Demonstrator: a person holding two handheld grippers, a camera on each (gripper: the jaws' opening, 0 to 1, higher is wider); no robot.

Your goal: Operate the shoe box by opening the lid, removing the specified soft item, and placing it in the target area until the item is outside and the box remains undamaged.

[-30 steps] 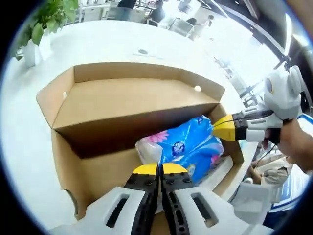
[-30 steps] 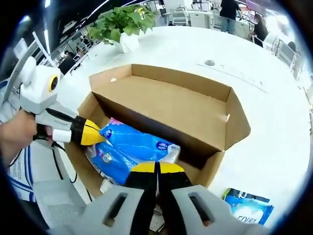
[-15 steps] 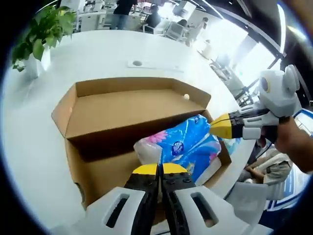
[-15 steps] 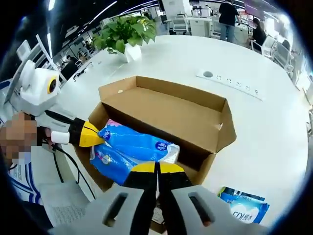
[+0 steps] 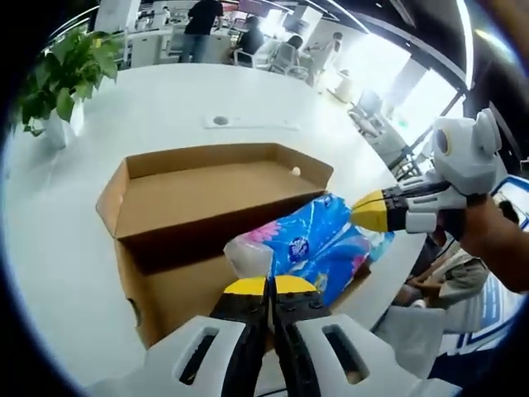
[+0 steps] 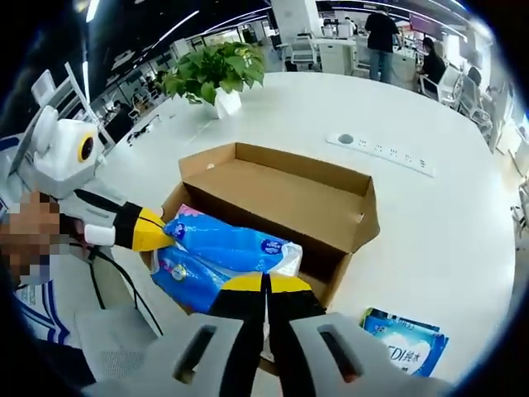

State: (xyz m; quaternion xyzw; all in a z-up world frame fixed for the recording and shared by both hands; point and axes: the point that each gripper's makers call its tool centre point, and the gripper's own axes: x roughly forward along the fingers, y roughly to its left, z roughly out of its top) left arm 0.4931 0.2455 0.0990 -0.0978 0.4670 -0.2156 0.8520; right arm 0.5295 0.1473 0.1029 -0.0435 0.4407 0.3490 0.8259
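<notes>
An open brown cardboard shoe box sits on the white table with its lid folded back. A soft blue plastic tissue pack with pink flowers hangs above the box's front part, held at both ends. My left gripper is shut on the pack's pale near end, and it enters the right gripper view from the left. My right gripper is shut on the opposite end, and its yellow tip comes into the left gripper view from the right.
A second blue pack lies on the round white table beside the box. A potted plant and a socket strip sit farther back. People and chairs stand beyond the table's edge.
Both grippers have risen with the pack between them. The box looks smaller and lower, and the pack now stands higher over its front edge.
</notes>
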